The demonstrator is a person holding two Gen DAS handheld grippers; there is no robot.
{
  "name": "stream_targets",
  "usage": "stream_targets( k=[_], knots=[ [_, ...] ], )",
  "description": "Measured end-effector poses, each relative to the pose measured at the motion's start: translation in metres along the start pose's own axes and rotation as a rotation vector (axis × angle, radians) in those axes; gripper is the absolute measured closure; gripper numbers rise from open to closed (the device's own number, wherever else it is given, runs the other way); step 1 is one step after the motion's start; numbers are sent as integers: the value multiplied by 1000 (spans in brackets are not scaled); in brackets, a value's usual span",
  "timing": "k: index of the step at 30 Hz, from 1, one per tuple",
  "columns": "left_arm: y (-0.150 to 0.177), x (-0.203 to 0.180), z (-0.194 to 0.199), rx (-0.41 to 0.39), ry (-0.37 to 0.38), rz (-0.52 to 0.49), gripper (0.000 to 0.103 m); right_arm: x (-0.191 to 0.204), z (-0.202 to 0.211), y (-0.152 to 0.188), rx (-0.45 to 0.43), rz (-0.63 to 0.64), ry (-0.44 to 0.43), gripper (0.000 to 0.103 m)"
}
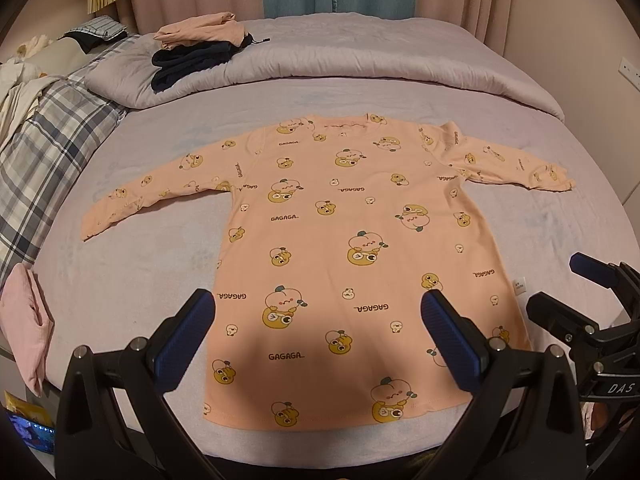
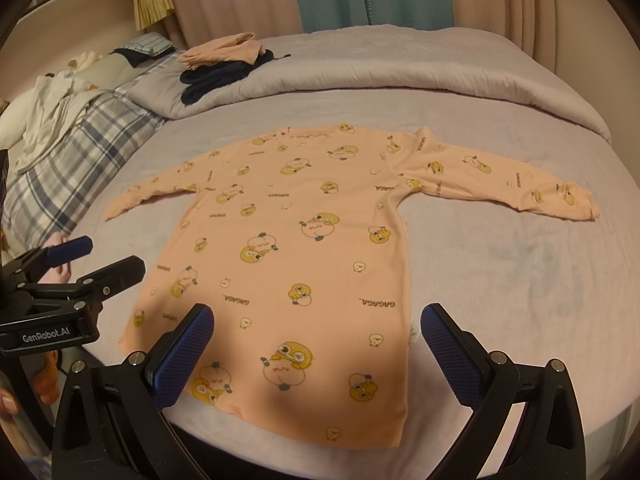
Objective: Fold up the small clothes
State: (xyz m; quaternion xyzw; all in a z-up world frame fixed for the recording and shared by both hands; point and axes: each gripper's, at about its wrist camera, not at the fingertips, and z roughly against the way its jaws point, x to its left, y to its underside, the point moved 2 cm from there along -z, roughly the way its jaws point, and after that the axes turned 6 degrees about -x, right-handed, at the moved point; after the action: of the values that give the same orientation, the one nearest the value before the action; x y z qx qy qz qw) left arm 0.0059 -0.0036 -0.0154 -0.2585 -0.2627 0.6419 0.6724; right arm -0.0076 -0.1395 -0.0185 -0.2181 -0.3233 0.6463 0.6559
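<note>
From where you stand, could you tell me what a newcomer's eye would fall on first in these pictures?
First, the peach shirt printed with cartoon ducks, spread flat in the middle of the bed, sleeves out to both sides. Next, the open left hand-held gripper and right hand-held gripper, both above its hem. Behind, a pile of folded clothes sits on the rolled duvet.

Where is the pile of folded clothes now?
The pile of folded clothes lies on the far left of the bed, on the rolled grey quilt, beyond the spread peach shirt in both views.
</note>
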Motion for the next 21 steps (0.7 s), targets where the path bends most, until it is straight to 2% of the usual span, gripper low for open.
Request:
stream_targets(
  k=[10,15,21],
  knots=[
    [-2,1,-1,3,8,0,0,0,1,0,-7,-6,-1,1],
    [-2,5,-10,27,63,59,0,-12,0,-2,-23,-75,-56,1],
    [-1,11,-21,47,57,103,0,-25,-8,2,-1,-138,-87,1]
  ],
)
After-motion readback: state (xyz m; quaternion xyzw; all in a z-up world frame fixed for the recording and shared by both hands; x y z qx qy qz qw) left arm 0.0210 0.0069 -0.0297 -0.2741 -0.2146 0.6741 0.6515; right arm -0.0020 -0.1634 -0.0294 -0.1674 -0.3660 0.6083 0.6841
